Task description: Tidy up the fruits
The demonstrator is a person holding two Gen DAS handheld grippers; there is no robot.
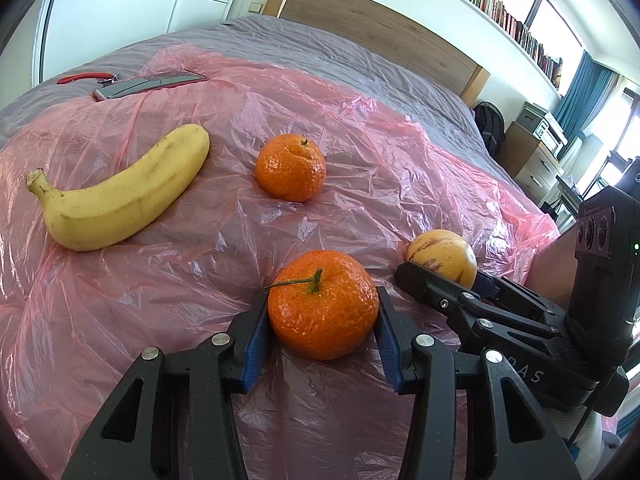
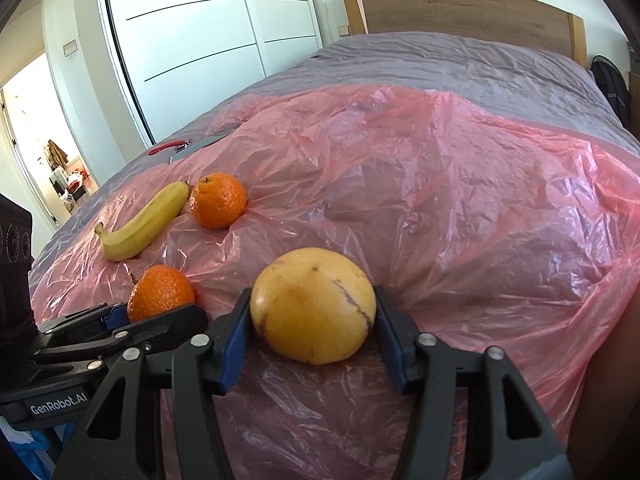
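Fruits lie on a pink plastic sheet (image 1: 160,280) over a bed. My left gripper (image 1: 322,312) is shut on a tangerine with a green stem (image 1: 322,304), both blue pads against its sides. My right gripper (image 2: 314,312) is shut on a yellow round fruit with purple streaks (image 2: 314,306). That fruit (image 1: 444,258) and the right gripper show at the right of the left wrist view. A banana (image 1: 120,192) lies at the left and a second tangerine (image 1: 291,168) sits further ahead. In the right wrist view the banana (image 2: 144,222), second tangerine (image 2: 218,200) and held tangerine (image 2: 160,292) lie to the left.
A phone (image 1: 148,85) and a red cord (image 1: 86,78) lie on the grey bedspread (image 1: 320,44) beyond the sheet. A wooden headboard (image 1: 380,32) stands at the far end. White wardrobe doors (image 2: 192,32) are left of the bed. Drawers (image 1: 532,160) stand at the right.
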